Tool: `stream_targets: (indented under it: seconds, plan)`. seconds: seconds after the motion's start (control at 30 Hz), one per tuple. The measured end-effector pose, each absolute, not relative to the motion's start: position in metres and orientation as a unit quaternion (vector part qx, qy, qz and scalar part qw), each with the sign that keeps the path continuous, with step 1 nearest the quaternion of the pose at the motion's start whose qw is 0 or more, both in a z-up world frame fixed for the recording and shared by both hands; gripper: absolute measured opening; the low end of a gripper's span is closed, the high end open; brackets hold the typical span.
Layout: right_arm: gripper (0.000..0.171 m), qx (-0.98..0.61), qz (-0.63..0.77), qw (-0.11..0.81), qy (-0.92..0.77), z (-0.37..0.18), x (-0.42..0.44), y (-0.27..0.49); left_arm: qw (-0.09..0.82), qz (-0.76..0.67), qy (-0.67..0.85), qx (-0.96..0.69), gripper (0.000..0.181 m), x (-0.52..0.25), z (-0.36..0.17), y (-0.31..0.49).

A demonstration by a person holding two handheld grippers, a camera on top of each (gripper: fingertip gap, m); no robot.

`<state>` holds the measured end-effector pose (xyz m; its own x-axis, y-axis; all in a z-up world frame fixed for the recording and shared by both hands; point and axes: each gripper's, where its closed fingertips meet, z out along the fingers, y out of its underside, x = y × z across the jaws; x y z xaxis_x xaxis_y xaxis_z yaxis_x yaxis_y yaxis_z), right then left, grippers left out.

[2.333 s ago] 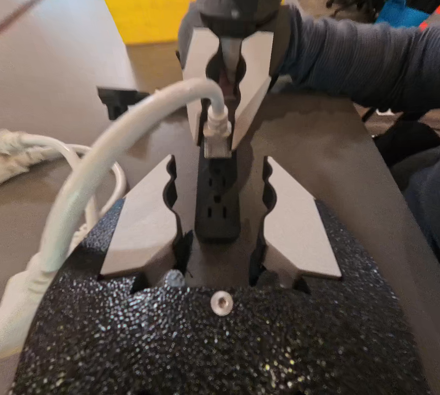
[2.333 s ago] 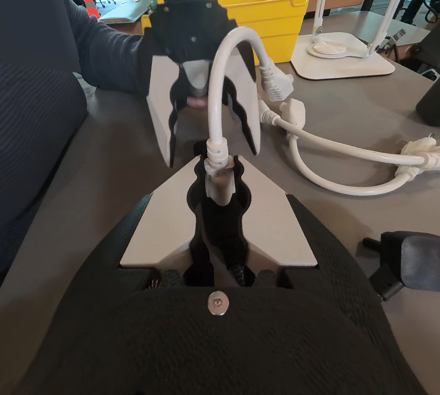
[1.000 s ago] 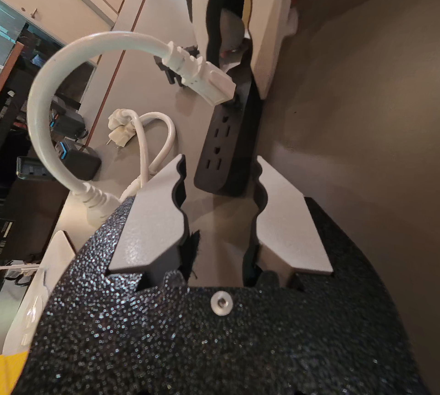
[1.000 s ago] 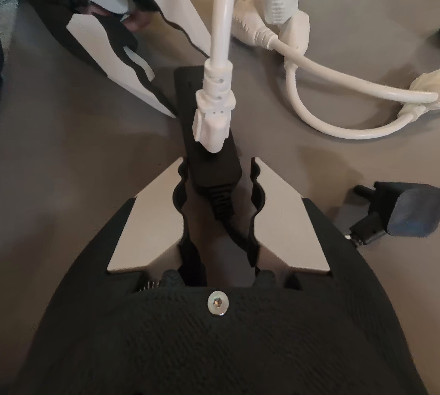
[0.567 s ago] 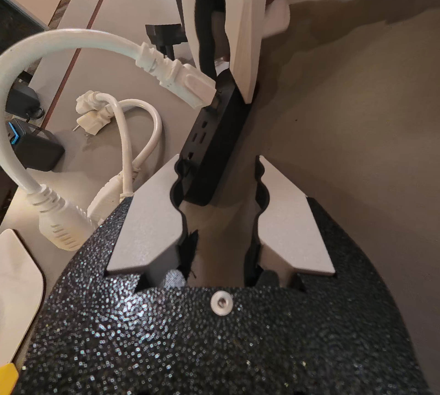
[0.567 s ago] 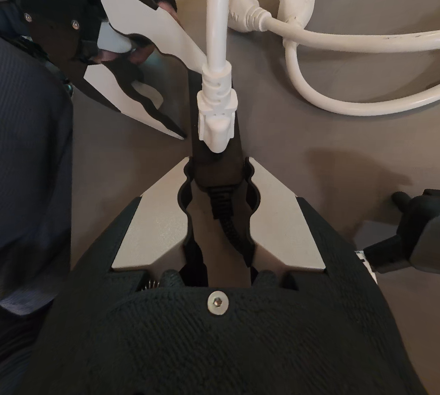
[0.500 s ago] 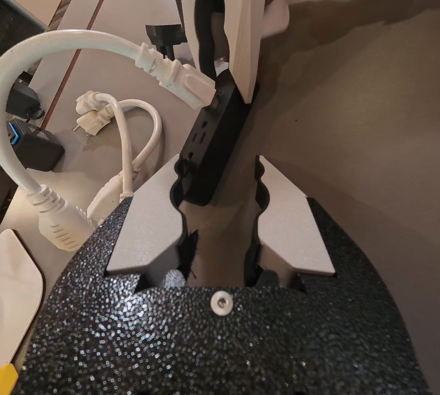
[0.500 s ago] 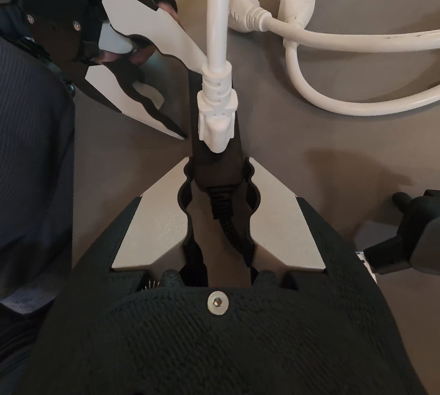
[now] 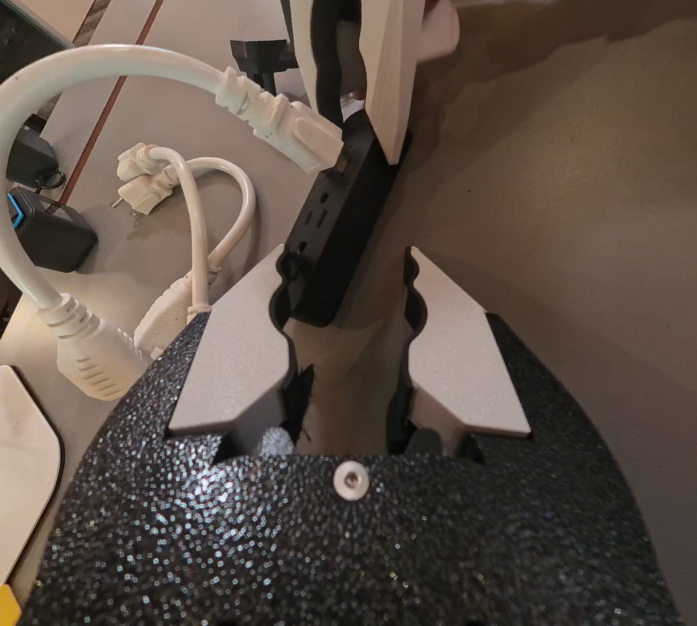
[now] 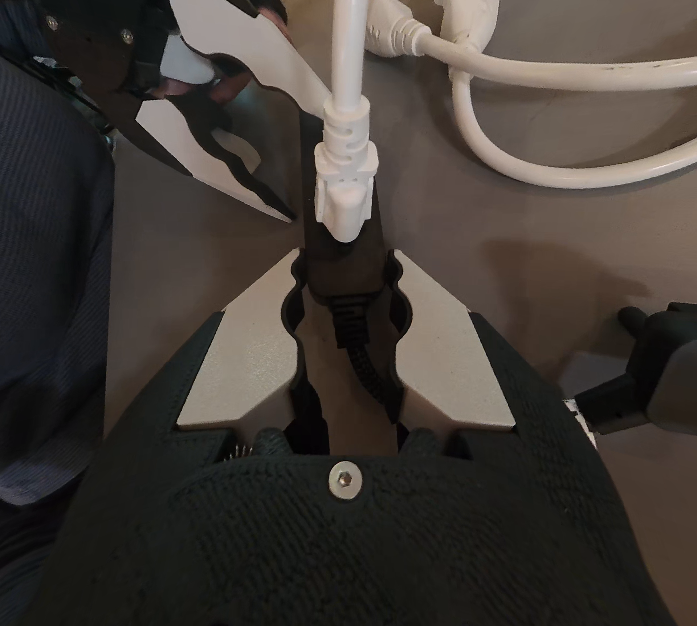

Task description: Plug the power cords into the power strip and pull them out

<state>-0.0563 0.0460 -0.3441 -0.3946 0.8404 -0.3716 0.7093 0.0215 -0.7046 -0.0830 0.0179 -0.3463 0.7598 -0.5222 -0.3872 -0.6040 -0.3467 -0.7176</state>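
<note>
Left wrist view: black power strip point(image 9: 339, 230) lying on grey tabletop point(image 9: 547, 230), white plug point(image 9: 301, 134) seated near far end. Left claw point(image 9: 345, 261) spread, strip's near end between its tips (left tip touching).

Right wrist view: right claw point(image 10: 343, 261) clenched on strip's cord end point(image 10: 341, 268); white plug point(image 10: 345, 189) just beyond tips.

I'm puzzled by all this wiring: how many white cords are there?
3. The plugged cord sits in the power strip that the right gripper clamps. The second cord and third cord lie looped together on the table beside it. More may be hidden.
</note>
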Motion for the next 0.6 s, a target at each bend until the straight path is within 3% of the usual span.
stream_targets:
  seconds: [0.33, 0.6]
  plan:
    - [0.041, -0.541, 0.441, 0.079, -0.712, -0.344, -0.057, 0.046, 0.464, 0.002, 0.358, -0.81, 0.058, -0.081, -0.346, 0.023]
    - [0.041, -0.542, 0.445, 0.073, -0.709, -0.343, -0.057, 0.046, 0.461, 0.047, 0.413, -0.784, 0.039, -0.085, -0.346, 0.032]
